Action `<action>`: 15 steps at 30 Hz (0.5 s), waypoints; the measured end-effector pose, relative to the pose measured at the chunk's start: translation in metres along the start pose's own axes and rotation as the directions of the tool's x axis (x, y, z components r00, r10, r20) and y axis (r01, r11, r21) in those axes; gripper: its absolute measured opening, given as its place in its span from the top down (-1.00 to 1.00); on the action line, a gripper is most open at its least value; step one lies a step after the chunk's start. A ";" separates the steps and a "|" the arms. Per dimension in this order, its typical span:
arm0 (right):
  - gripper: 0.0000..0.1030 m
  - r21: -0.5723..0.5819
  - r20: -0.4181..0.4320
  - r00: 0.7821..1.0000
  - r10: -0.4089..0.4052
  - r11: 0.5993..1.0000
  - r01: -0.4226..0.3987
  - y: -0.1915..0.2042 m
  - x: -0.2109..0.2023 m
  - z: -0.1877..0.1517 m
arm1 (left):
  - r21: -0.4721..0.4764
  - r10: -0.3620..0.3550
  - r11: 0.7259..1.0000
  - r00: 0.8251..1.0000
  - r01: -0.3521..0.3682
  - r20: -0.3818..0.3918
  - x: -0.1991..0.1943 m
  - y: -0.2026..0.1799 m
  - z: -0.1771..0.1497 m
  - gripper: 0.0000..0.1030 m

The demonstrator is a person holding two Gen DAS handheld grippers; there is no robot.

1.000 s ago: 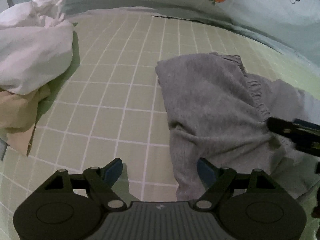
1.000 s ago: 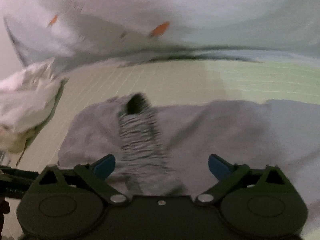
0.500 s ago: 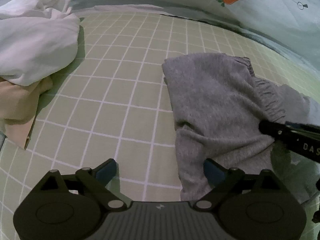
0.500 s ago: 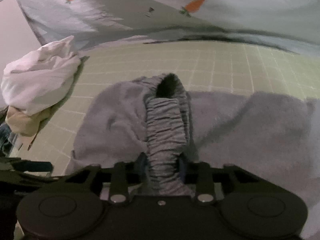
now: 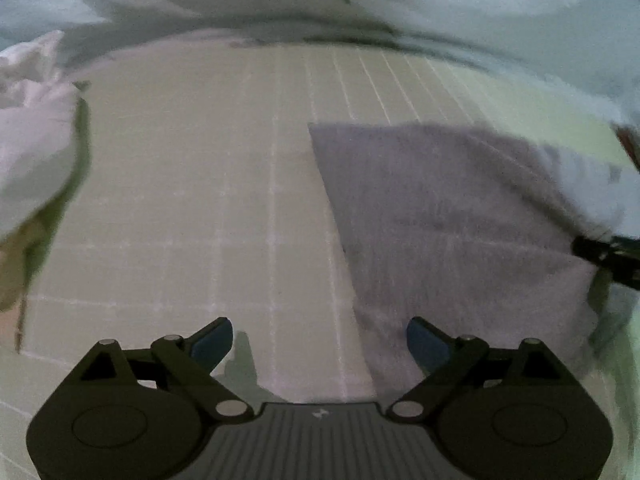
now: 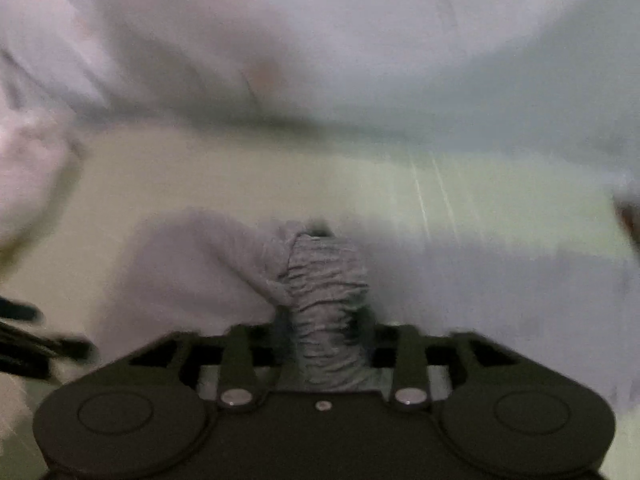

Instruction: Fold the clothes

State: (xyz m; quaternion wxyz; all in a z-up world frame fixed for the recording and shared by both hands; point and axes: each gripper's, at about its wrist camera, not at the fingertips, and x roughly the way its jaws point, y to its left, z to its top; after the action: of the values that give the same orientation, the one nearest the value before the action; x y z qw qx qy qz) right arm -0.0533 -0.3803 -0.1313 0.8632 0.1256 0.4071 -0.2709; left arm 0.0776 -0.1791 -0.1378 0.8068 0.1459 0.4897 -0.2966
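The grey knit garment (image 5: 452, 216) lies on the green checked sheet (image 5: 192, 184). A crumpled white cloth pile (image 5: 32, 148) sits well apart to its left, a carrot-print quilt (image 5: 440, 4) behind both

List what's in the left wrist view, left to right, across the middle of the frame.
White clothes pile → bare stretch of green checked sheet → grey garment → tip of the right gripper at the right edge.

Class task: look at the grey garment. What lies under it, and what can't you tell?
Under the grey garment lies the green checked sheet, visible around it. Whatever lies beneath the cloth itself is covered.
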 end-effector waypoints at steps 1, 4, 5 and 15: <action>0.02 0.038 -0.012 1.000 -0.003 0.999 0.004 -0.006 0.002 -0.007 | 0.015 -0.001 1.000 1.000 0.001 -0.006 0.000 -0.003 -0.003 -0.82; -0.63 0.094 0.010 0.999 -0.040 0.995 0.039 -0.010 -0.005 -0.022 | 0.046 0.011 0.999 1.000 -0.010 -0.022 0.002 -0.005 -0.008 -0.82; -0.70 0.076 0.016 0.998 -0.056 0.996 0.055 -0.006 -0.006 -0.025 | 0.041 0.013 0.999 0.999 -0.012 -0.037 0.004 -0.004 -0.008 -0.82; -0.99 0.048 -0.039 0.996 -0.077 0.996 0.079 -0.009 -0.002 -0.045 | 0.075 0.044 0.996 0.996 -0.039 -0.076 0.001 -0.004 -0.015 -0.88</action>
State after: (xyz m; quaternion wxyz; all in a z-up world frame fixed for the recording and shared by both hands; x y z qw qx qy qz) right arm -0.0883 -0.3675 -0.1587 0.8408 0.1359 0.4209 -0.3120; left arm 0.0646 -0.1750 -0.1451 0.7874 0.1969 0.5062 -0.2916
